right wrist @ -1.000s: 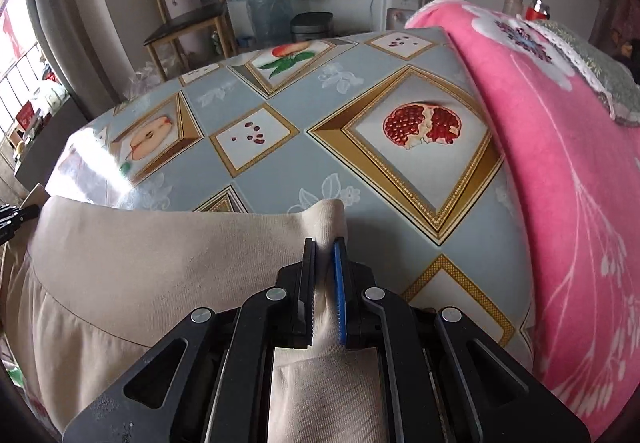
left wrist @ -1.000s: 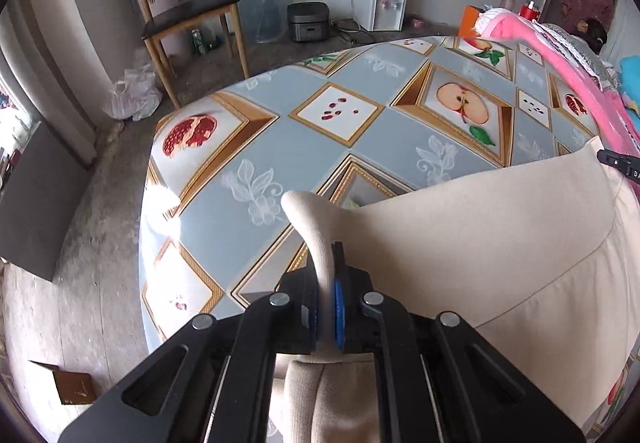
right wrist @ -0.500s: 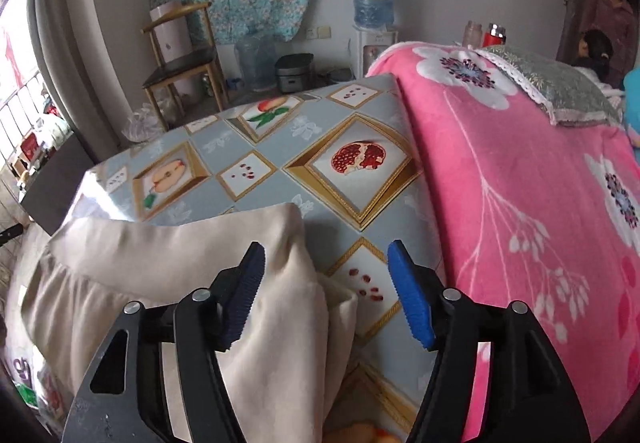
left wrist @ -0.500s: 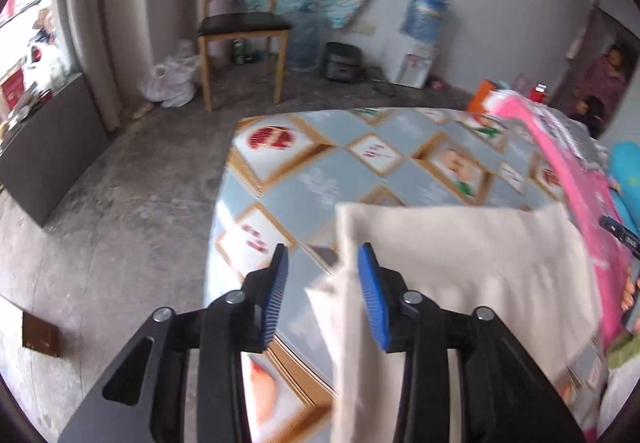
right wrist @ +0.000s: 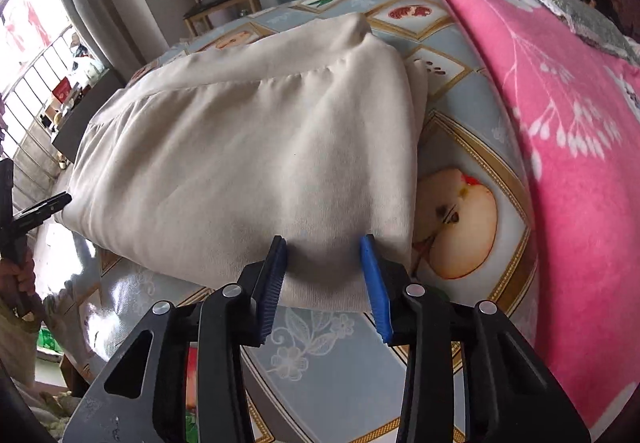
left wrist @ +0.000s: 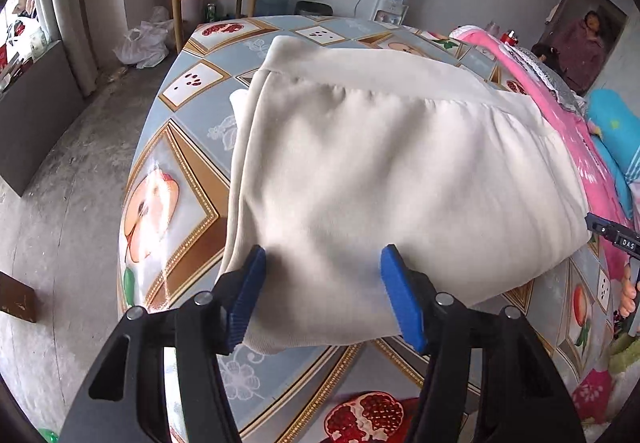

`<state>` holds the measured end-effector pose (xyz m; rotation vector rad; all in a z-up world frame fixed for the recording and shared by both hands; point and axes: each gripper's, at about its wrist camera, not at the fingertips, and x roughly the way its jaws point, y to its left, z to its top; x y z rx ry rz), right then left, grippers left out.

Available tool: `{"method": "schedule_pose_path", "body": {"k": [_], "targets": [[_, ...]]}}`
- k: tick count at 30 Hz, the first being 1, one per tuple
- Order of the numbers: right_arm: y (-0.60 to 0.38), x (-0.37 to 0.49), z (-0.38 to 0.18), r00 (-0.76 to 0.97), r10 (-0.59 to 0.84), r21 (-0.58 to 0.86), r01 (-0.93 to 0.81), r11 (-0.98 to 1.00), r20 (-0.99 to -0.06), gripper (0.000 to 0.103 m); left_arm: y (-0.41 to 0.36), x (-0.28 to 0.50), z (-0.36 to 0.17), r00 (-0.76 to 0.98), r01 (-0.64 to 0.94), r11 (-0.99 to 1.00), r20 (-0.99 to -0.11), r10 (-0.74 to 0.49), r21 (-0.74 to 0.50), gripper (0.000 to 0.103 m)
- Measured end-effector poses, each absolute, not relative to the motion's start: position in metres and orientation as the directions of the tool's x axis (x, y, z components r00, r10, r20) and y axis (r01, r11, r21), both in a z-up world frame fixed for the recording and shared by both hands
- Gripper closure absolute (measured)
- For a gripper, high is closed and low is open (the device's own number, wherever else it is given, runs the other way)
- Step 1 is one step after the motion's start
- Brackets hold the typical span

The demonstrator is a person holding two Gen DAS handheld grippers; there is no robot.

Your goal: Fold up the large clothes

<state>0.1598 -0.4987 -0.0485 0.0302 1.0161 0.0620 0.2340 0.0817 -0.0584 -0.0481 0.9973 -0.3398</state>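
Left gripper [left wrist: 322, 293] widening, right gripper [right wrist: 325, 277] narrowing, both empty astride cream garment [left wrist: 400, 179] near fold; regrasp likely.

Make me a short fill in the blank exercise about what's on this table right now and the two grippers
1. The folded garment is ____ in colour.
2. It lies on a tablecloth printed with ____.
3. A blanket beside the garment is ____.
4. The left gripper and the right gripper both have their jaws ____.

Missing words: cream; fruit; pink; open
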Motion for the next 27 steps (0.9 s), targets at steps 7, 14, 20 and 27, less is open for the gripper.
{"method": "schedule_pose_path", "body": {"k": [7, 14, 20, 27], "targets": [[-0.476, 0.158, -0.027, 0.506, -0.065, -0.081, -0.009, 0.997, -0.860, 0.061, 0.088, 0.223, -0.040, 0.538, 0.217, 0.963, -0.805, -0.252, -0.156, 0.042], [-0.392, 0.160, -0.018, 0.614, -0.005, -0.112, -0.135, 0.985, -0.789, 0.040, 0.022, 0.219, -0.018, 0.578, 0.345, 0.934, -0.765, -0.285, -0.087, 0.035], [-0.365, 0.180, -0.074, 0.571, -0.123, -0.239, -0.133, 0.962, -0.812, 0.036, -0.008, 0.215, -0.058, 0.576, 0.331, 0.943, -0.797, -0.181, 0.025, 0.033], [-0.351, 0.175, -0.040, 0.626, -0.013, -0.140, -0.155, 0.978, -0.780, 0.034, -0.035, 0.213, -0.025, 0.620, 0.394, 0.916, -0.757, -0.208, 0.071, 0.031]]}}
